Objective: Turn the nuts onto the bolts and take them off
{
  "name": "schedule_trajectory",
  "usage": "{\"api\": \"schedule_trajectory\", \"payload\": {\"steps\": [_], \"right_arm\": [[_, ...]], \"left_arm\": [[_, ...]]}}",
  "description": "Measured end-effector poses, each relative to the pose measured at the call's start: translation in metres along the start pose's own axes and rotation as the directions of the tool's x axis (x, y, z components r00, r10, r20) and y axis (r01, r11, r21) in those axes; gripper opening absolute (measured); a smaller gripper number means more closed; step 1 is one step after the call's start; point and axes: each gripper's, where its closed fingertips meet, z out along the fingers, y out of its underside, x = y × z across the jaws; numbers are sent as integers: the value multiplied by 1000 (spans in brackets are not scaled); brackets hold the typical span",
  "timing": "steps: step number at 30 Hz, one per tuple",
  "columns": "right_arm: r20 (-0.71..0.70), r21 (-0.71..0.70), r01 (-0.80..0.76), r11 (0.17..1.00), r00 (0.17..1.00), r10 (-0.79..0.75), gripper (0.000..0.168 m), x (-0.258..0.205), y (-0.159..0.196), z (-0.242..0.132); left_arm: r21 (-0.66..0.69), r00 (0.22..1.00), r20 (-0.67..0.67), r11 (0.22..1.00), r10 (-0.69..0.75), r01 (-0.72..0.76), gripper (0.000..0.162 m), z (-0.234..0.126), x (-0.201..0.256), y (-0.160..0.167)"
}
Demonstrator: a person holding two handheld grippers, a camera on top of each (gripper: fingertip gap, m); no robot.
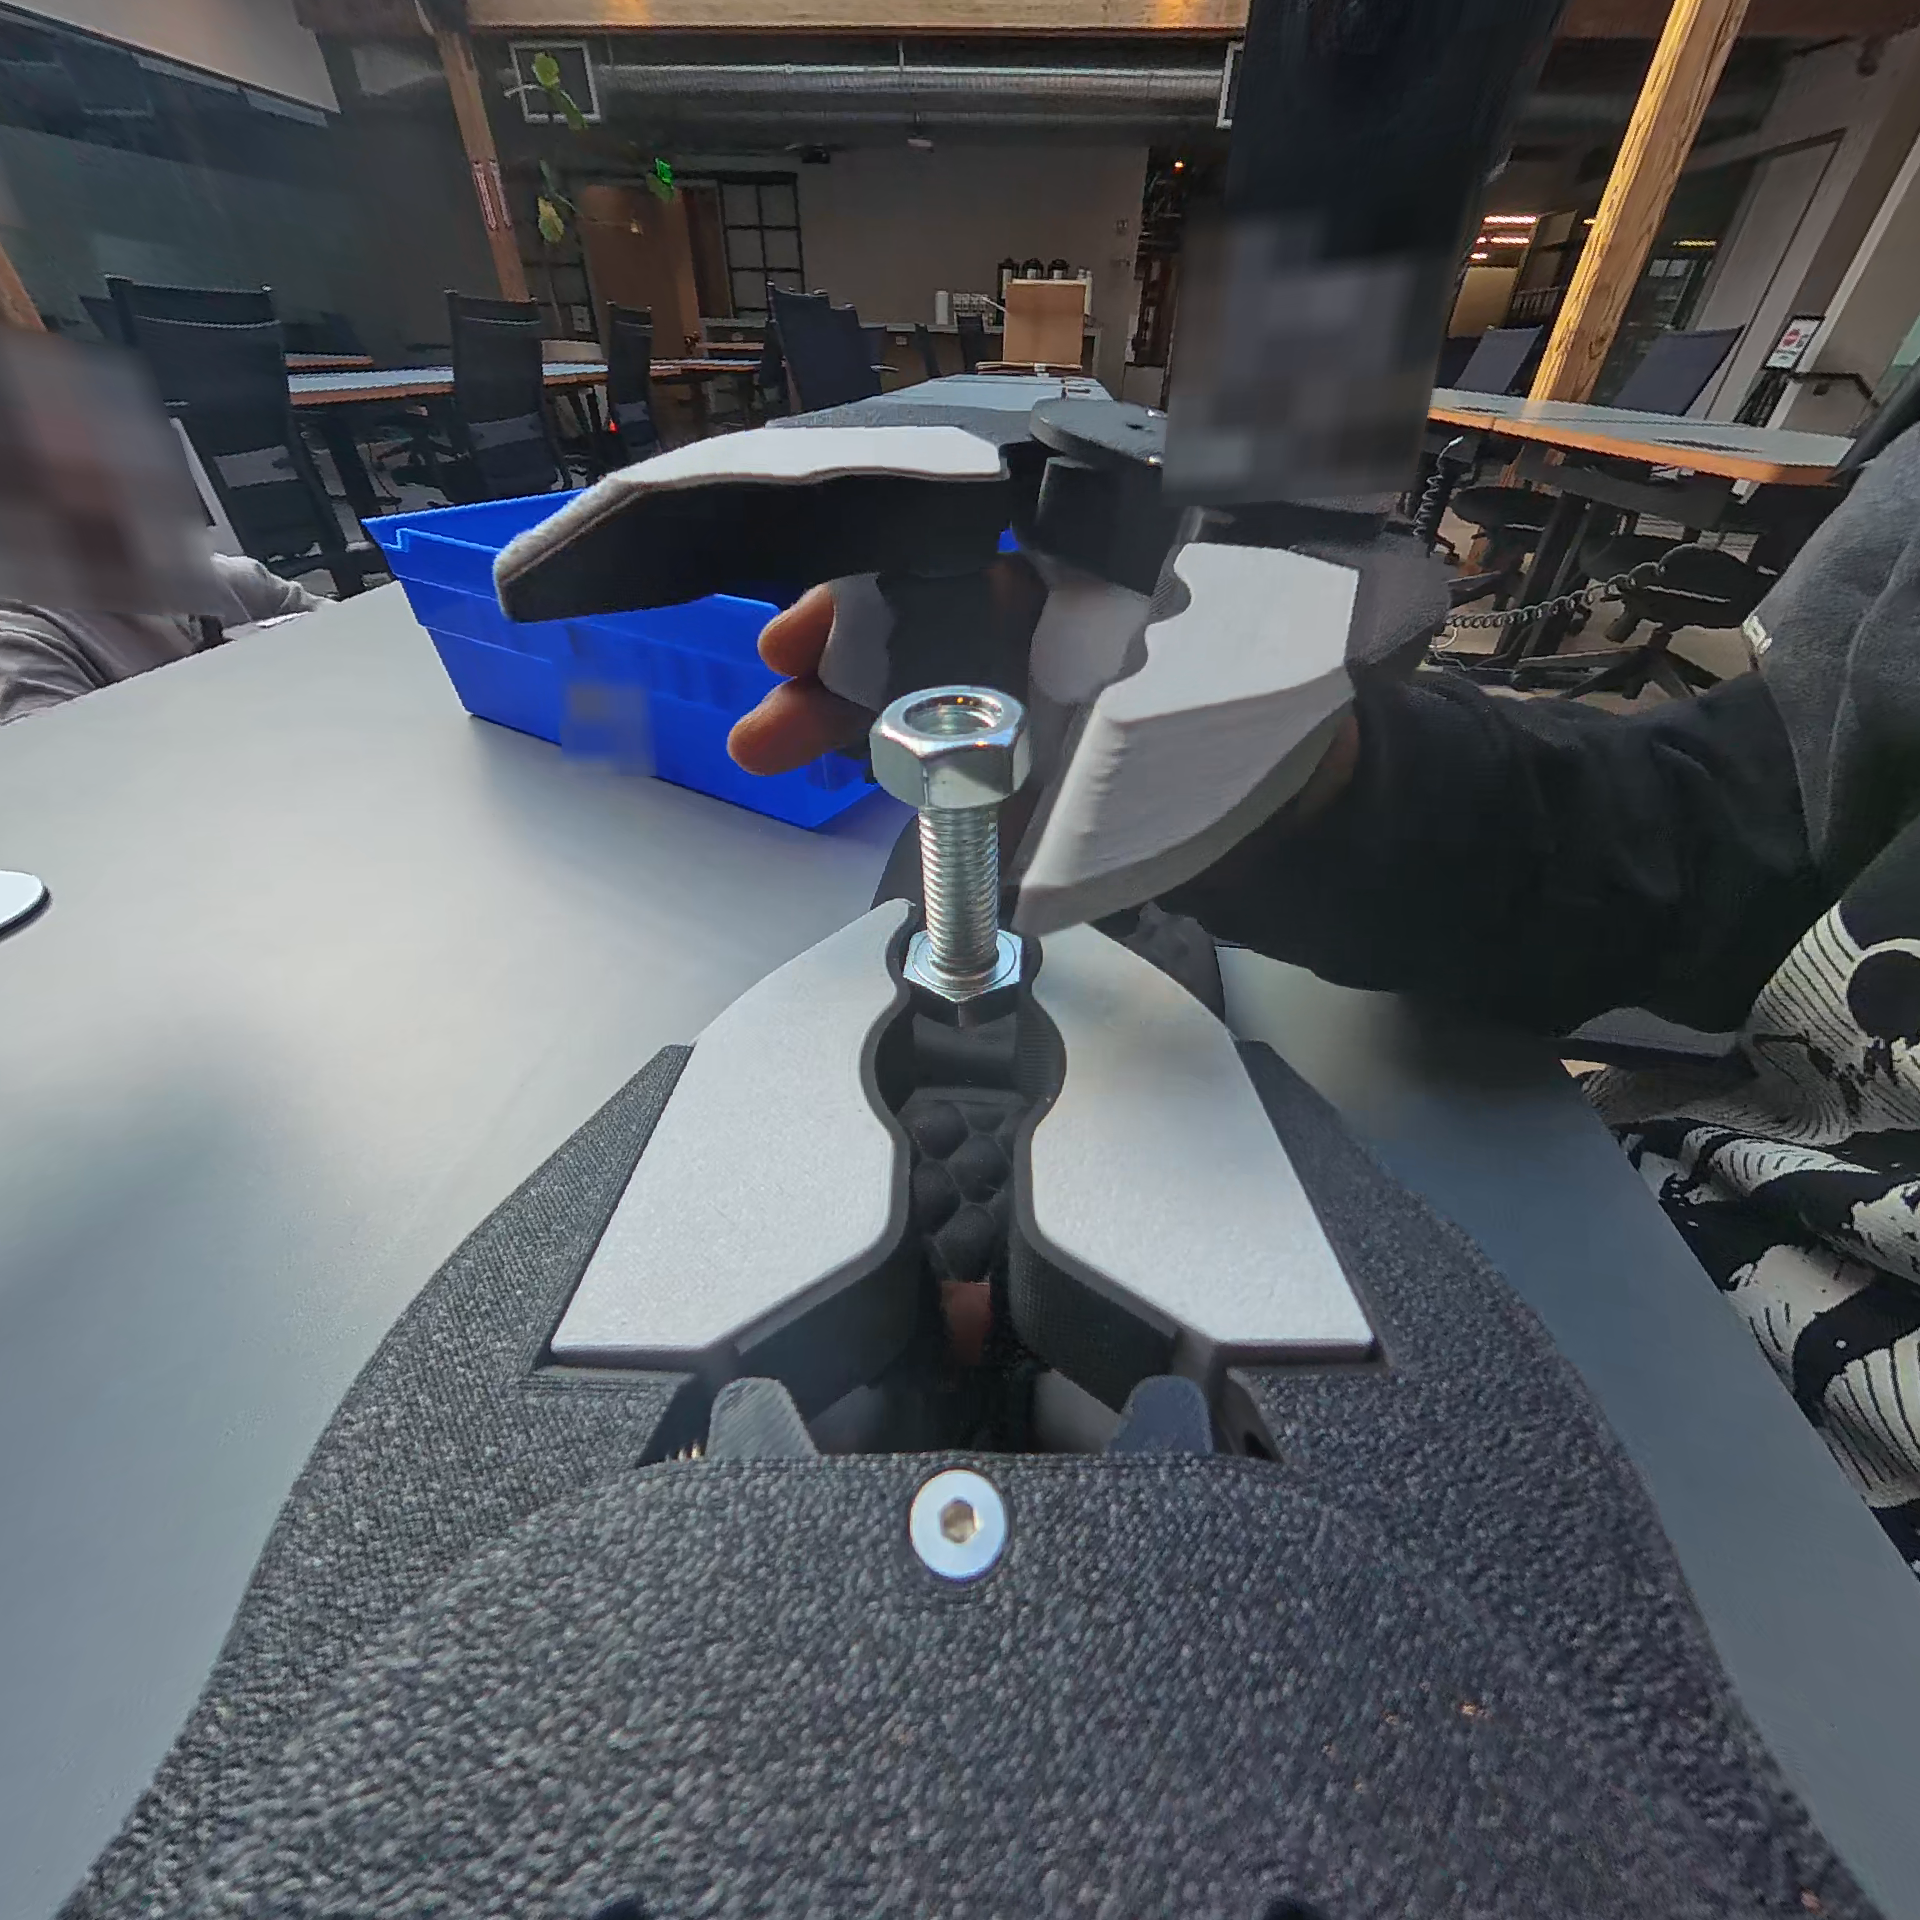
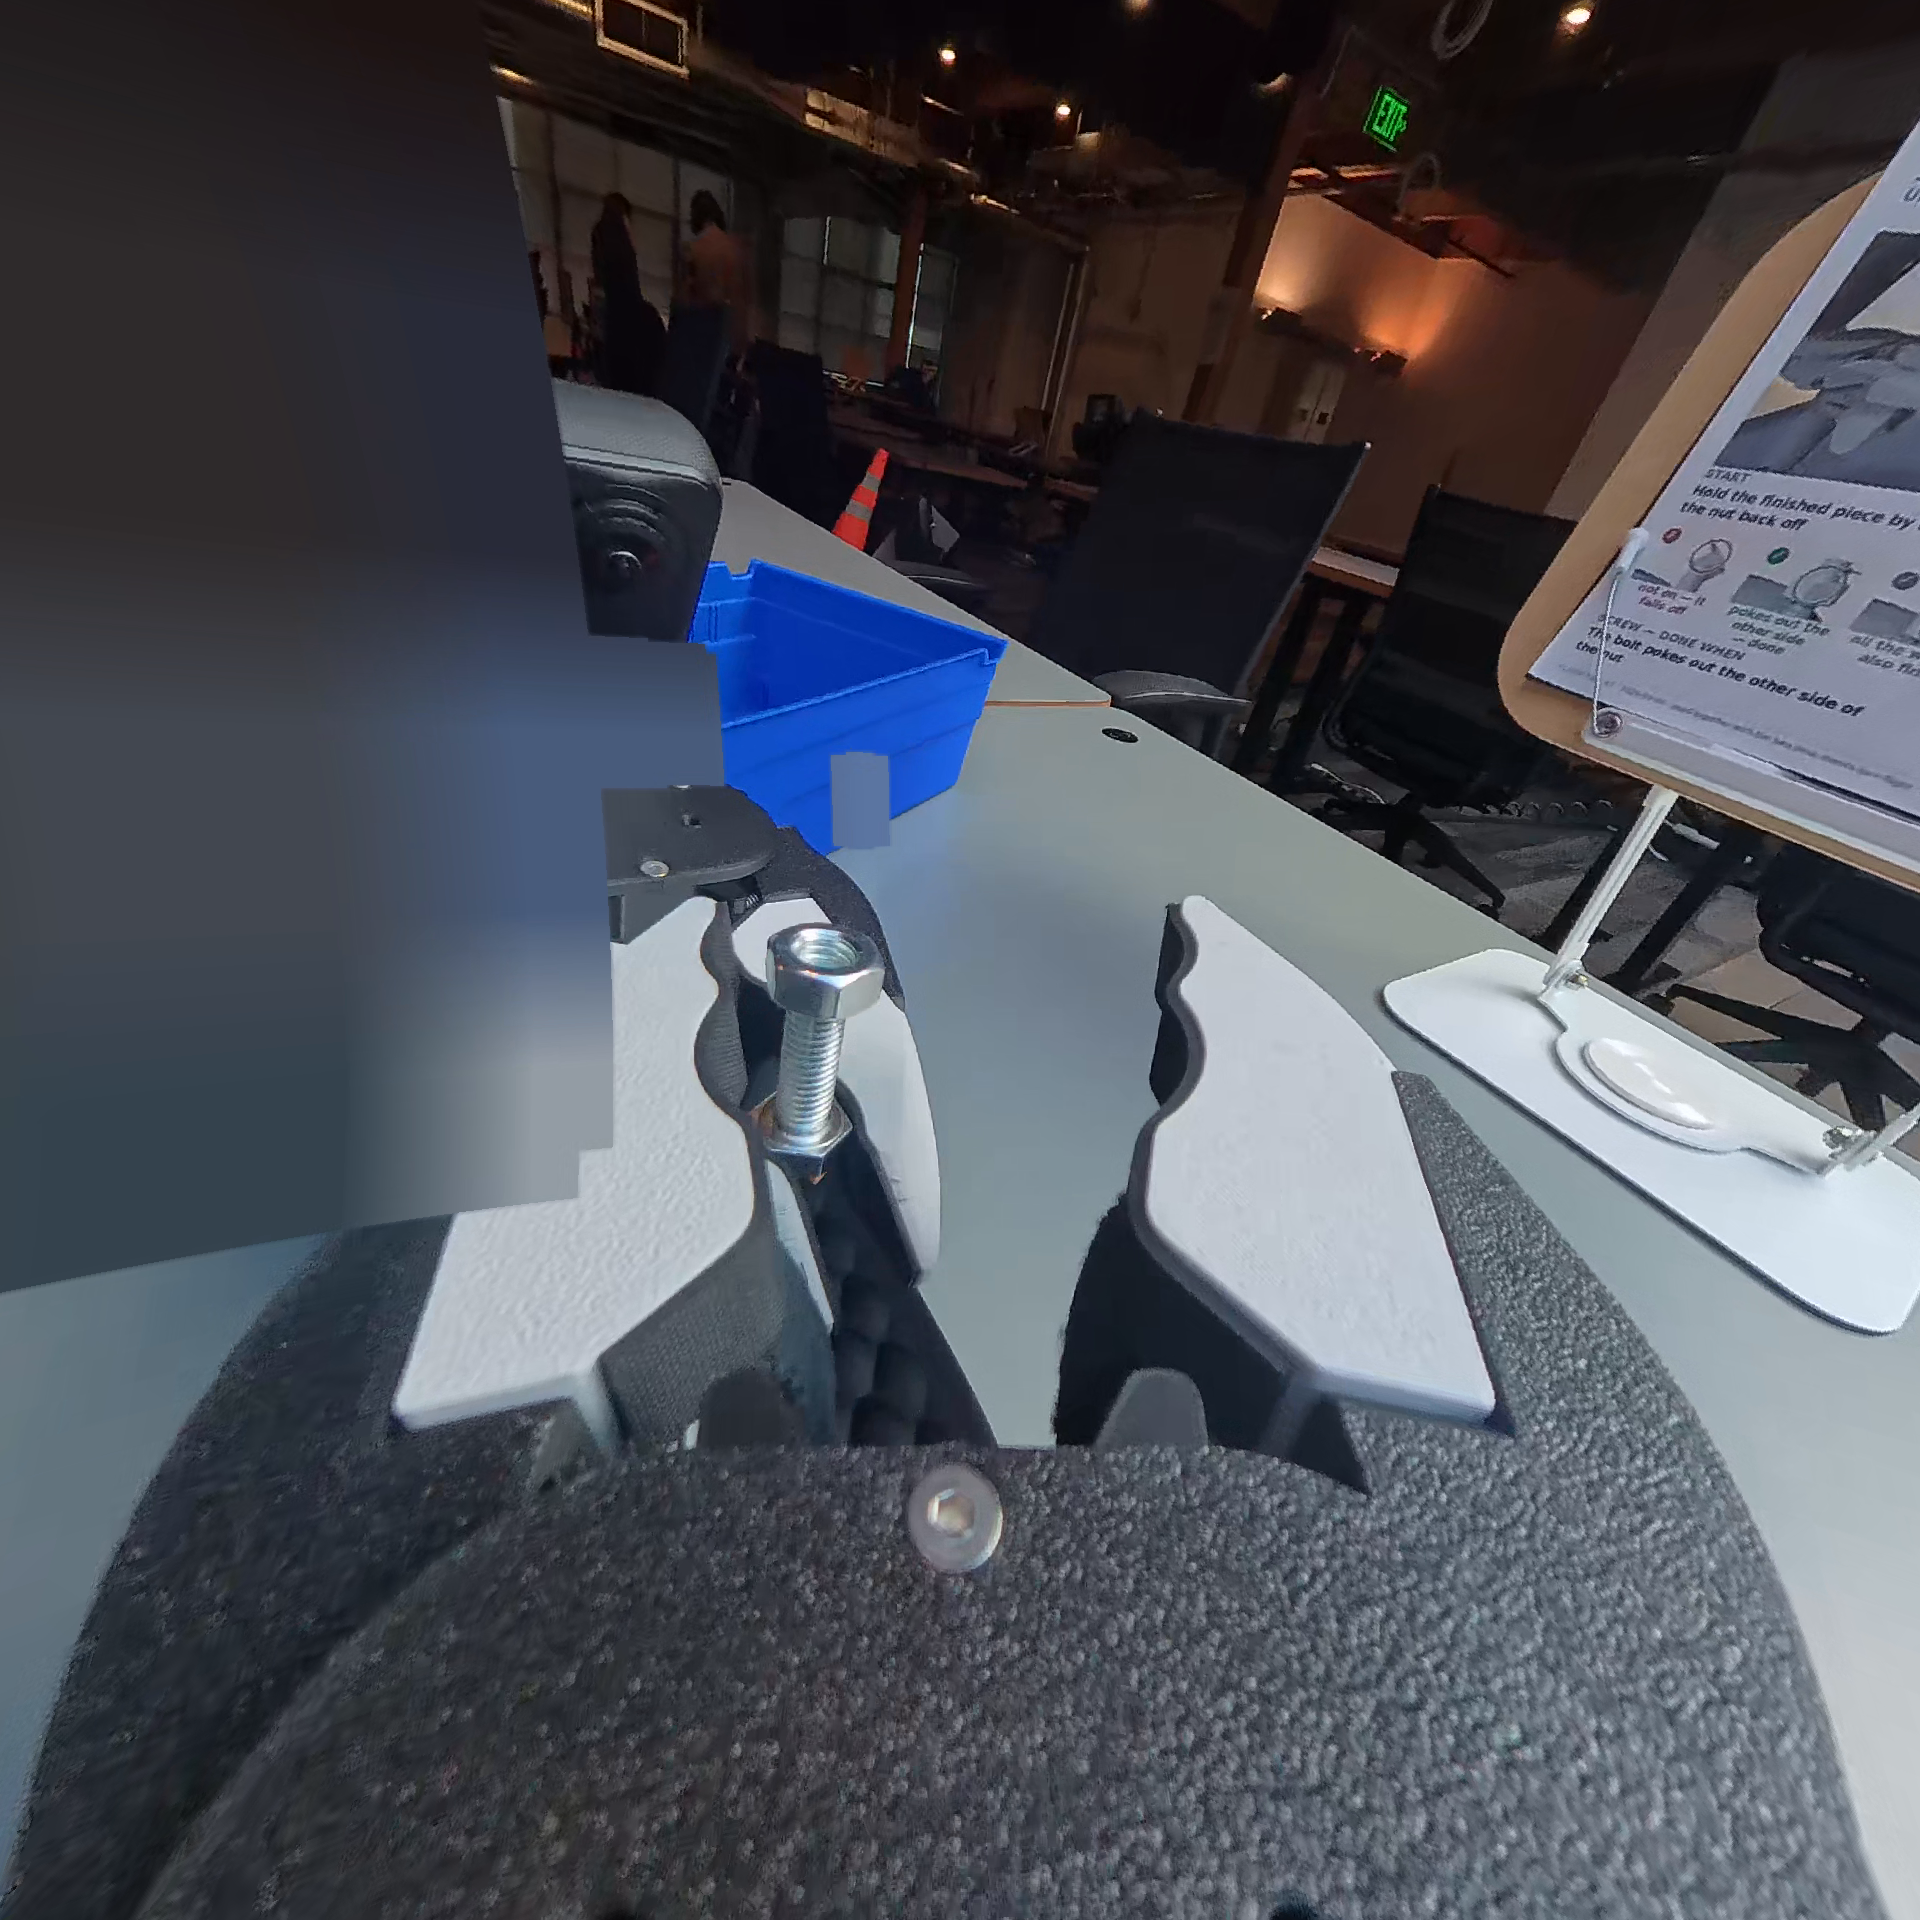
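Table (image 1: 364,935), grey and wide, carries a blue bin (image 1: 623,665) at its far side and a white stand (image 2: 1662,1132) holding an instruction sheet; left gripper (image 1: 961,971) is closed on the bolt (image 1: 958,894), pinching its head so the threaded shaft stands upright; right gripper (image 2: 1023,997) is spread wide and holds nothing, its fingers just beside the bolt; nut (image 1: 951,750) sits at the shaft's top end.

Printed writing covers the instruction sheet (image 2: 1756,582); a green ceiling sign (image 2: 1387,117) glows.
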Motion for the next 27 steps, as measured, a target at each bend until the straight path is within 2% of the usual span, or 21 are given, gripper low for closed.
{"api": "schedule_trajectory", "payload": {"steps": [9, 12, 14, 17, 19, 21, 23, 27], "right_arm": [[-30, 5, -39, 999, 999, 39, 79, 16, 3, -26], [-71, -9, -35, 999, 997, 34, 73, 28, 6, -39], [-39, -32, -20, 999, 999, 19, 70, 29, 7, -44], [74, -136, 74, 988, 995, -64, 65, 27, 3, -47], [219, -251, 141, 958, 972, -86, 53, 18, -1, -46], [401, -397, 156, 904, 916, 18, 53, 2, -2, -46], [511, -556, 162, 815, 840, 182, 54, -9, -4, -46], [632, -661, 292, 691, 714, 302, 39, -17, -12, -37]], "left_arm": [[0, 1000, 1, 1000, -5, 5, 14, 0, -1, 0], [2, 1000, 1, 1000, -4, 4, 14, 0, -1, 0], [1, 1000, 1, 1000, -6, 6, 14, 0, -1, 0], [1, 1000, 0, 1000, -5, 5, 14, 0, -1, 0], [-4, 1000, 0, 1000, -1, 1, 14, 0, 0, 1], [-12, 1000, -4, 1000, 6, -6, 14, 1, 1, 2], [-24, 1000, -12, 1000, 14, -15, 14, 2, 3, 3], [-41, 999, -16, 999, 28, -28, 14, 3, 5, 5]]}}
